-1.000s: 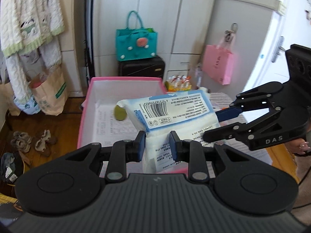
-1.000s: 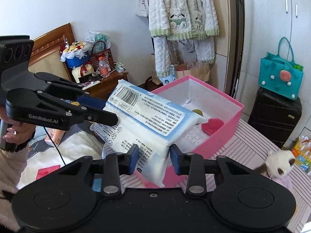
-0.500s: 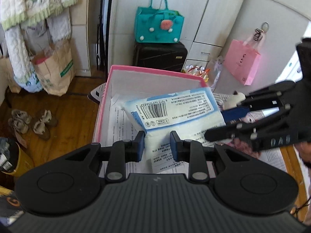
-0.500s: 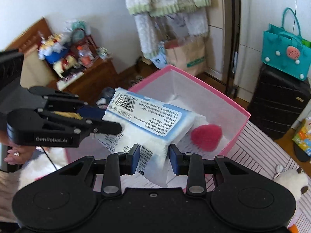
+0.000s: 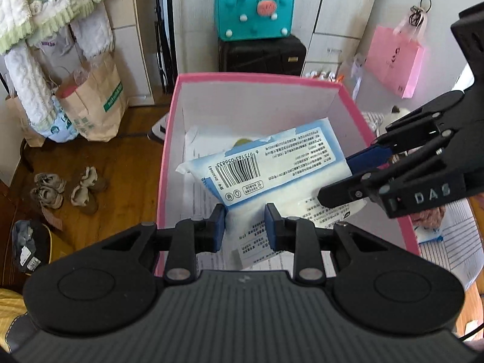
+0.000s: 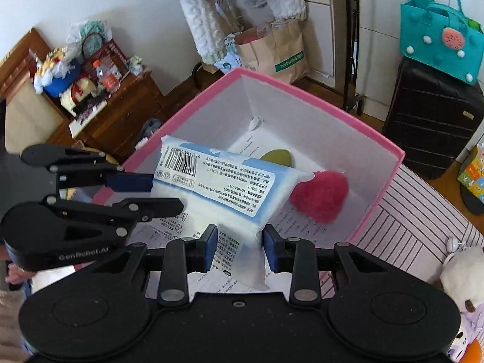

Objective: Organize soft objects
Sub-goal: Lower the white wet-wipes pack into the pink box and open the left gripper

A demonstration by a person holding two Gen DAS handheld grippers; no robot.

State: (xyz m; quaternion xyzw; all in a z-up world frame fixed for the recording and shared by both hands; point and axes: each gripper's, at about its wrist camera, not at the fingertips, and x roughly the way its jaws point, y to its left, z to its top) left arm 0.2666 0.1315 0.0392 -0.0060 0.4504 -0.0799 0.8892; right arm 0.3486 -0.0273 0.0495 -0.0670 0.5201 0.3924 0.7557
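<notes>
A white and blue soft tissue pack [image 5: 272, 169] [image 6: 224, 187] hangs over the inside of a pink box [image 5: 169, 139] [image 6: 390, 163]. My left gripper [image 5: 244, 227] is shut on the pack's near edge. My right gripper [image 6: 239, 242] is shut on the pack's other side; it also shows at the right of the left wrist view [image 5: 357, 178]. Inside the box lie a red fluffy heart [image 6: 320, 196] and a green soft object [image 6: 278, 158], partly hidden by the pack.
The box stands on a striped cloth [image 6: 408, 236]. A plush toy [image 6: 462, 275] lies to its right. A black suitcase [image 5: 261, 53] with a teal bag [image 5: 254, 12], a paper bag [image 5: 93, 103], shoes [image 5: 66, 187] and a wooden cabinet [image 6: 121, 99] surround it.
Both grippers have carried the tissue pack forward and down, from above the box's near rim to inside the box. Both views now look more steeply into the box.
</notes>
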